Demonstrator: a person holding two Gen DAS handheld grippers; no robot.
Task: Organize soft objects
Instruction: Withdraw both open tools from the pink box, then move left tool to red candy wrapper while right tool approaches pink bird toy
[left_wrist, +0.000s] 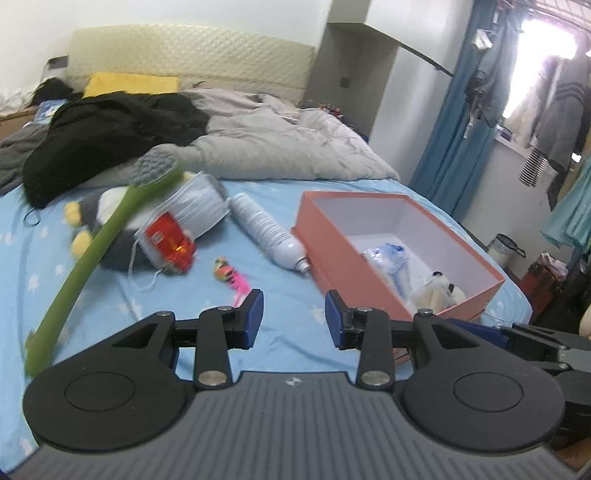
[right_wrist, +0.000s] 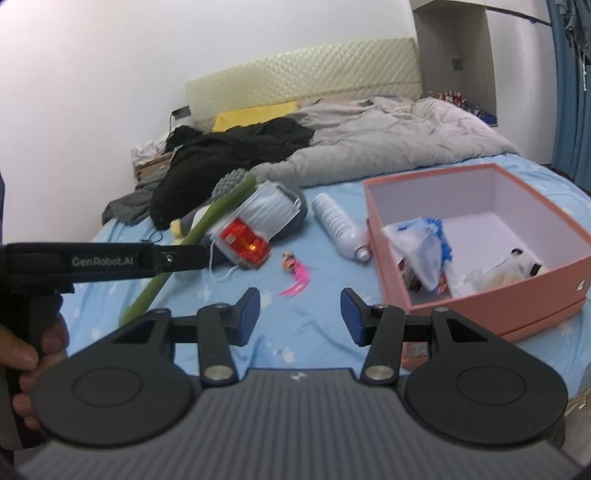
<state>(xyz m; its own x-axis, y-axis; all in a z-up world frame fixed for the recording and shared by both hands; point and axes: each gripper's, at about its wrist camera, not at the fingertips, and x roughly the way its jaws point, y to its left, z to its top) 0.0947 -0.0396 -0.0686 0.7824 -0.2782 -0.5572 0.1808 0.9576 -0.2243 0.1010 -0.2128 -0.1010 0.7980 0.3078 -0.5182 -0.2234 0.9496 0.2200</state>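
Observation:
An open pink box (left_wrist: 334, 236) (right_wrist: 546, 291) sits on the blue bed sheet (left_wrist: 288, 314) (right_wrist: 306, 325) and holds a plastic bag (left_wrist: 388, 258) (right_wrist: 421, 243) and a cream plush toy (left_wrist: 439, 290) (right_wrist: 513, 266). Left of it lie a white bottle (left_wrist: 264, 229) (right_wrist: 338, 223), a pack of face masks (left_wrist: 195, 206) (right_wrist: 269, 210), a red packet (left_wrist: 170, 240) (right_wrist: 245, 245), a grey penguin plush (left_wrist: 110, 221) (right_wrist: 192, 221), a long green brush (left_wrist: 96, 251) (right_wrist: 207, 225) and a small pink toy (left_wrist: 231, 275) (right_wrist: 293, 275). My left gripper (left_wrist: 294, 319) and right gripper (right_wrist: 300, 315) are open and empty above the sheet.
A grey quilt (left_wrist: 280, 147) (right_wrist: 388, 136) and black clothing (left_wrist: 110, 129) (right_wrist: 236, 147) lie heaped toward the padded headboard (left_wrist: 192, 55) (right_wrist: 303, 74). Blue curtains (left_wrist: 458, 110) and hanging clothes (left_wrist: 561, 118) stand to the right of the bed.

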